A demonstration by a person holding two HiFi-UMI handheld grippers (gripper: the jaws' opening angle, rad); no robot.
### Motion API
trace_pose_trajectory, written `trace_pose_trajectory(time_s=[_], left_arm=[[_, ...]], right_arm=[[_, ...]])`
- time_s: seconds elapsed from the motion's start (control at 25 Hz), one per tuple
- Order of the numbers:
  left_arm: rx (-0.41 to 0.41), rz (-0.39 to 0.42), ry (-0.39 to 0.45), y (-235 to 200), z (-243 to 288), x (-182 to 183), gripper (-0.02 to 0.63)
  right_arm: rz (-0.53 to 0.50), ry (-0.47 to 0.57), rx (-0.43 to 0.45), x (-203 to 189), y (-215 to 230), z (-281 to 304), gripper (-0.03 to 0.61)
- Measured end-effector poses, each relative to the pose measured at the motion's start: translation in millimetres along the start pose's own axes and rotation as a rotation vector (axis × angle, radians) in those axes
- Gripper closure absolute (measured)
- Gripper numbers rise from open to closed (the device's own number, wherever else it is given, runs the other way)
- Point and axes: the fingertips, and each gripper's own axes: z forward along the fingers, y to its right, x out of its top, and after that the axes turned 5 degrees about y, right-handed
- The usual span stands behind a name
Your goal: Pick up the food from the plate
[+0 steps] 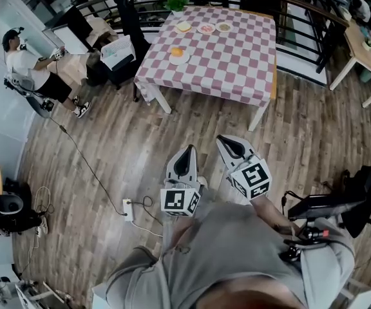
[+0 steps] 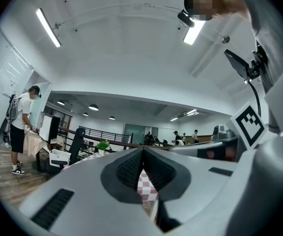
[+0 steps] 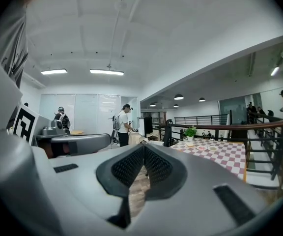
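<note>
From where I stand, the food (image 1: 176,51) is a small orange lump, too small to show a long axis. It sits on a plate (image 1: 180,60) at the upper middle, on the pink-checked table (image 1: 237,60). Three more plates (image 1: 205,28) line the table's far edge. The floor (image 1: 108,140) is wood planks. The left gripper (image 1: 187,152) and right gripper (image 1: 226,141) both have their jaws together and empty, well apart from the table.

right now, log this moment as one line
stage: away from checkered table | left gripper: shut, empty | right gripper: shut, empty | orange food: on plate, not yet picked
</note>
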Motion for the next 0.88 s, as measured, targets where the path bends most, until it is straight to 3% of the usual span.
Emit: trace_pose_trajectory(time_s=[0.28, 0.48, 0.72, 0.88], left_arm=[[-0.049, -0.008, 0.023, -74, 44, 23, 0.604], [-0.096, -0.008, 0.043, -123, 64, 22, 0.604], [-0.159, 0.007, 0.031, -153, 77, 12, 0.604], [-0.161, -0.012, 0.008, -156, 88, -1, 0.604]], right_arm=[[-0.028, 0.007, -0.053, 26, 9, 81, 0.563], [-0.042, 0.001, -0.094, 21, 7, 120, 0.563], [-0.050, -0.060, -0.138, -4, 8, 134, 0.563], [-0.033, -0.059, -0.186, -8, 34, 140, 0.563]])
